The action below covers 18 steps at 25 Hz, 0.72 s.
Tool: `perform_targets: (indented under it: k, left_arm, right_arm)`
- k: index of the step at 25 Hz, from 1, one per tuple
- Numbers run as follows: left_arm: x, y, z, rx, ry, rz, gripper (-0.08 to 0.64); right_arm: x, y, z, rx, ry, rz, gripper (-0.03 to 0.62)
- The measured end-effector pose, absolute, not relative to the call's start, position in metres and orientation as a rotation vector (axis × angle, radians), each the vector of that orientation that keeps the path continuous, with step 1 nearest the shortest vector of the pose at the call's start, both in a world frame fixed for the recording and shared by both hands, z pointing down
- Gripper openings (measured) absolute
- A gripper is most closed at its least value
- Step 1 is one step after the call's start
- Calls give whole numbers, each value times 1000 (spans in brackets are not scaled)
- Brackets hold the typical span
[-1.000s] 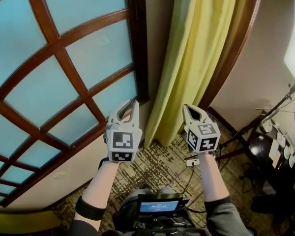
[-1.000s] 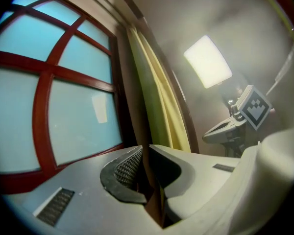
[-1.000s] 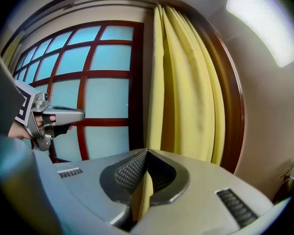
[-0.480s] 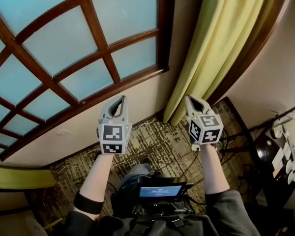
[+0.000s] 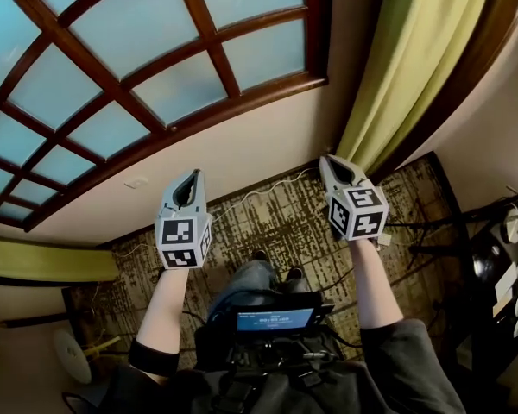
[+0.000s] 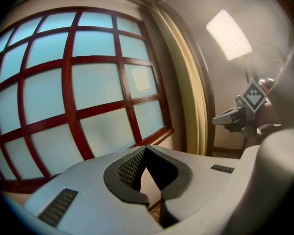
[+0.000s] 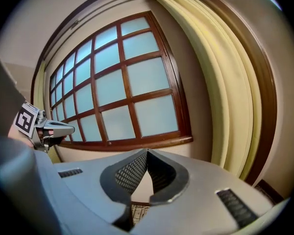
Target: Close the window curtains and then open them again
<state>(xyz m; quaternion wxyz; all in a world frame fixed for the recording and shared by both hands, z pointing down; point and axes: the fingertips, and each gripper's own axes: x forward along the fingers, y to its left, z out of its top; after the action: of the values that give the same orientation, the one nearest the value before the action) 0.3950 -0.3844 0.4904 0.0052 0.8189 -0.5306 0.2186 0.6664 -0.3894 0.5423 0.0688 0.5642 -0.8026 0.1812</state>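
Over the carpet [image 5: 268, 222], close to the body, the left tool [image 5: 192, 176] and right tool [image 5: 331, 161] are both clenched on nothing, clear of the cloth, while beyond them the left curtain [image 5: 43, 264] and right curtain [image 5: 414, 67] hang bunched beside the bare window [image 5: 155, 41], so the task looks either finished or unstarted.

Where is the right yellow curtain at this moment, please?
In the head view, the right yellow curtain hangs gathered at the upper right, between the window and a dark wooden frame, just beyond the right hand-held gripper.
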Motion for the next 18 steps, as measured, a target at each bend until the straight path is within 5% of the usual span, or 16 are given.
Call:
perform_targets:
  k: [18]
  left_arm:
    - [176, -307, 514, 2267, -1906, 570, 0]
  right_arm:
    - [471, -355, 568, 1409, -2484, 550, 8]
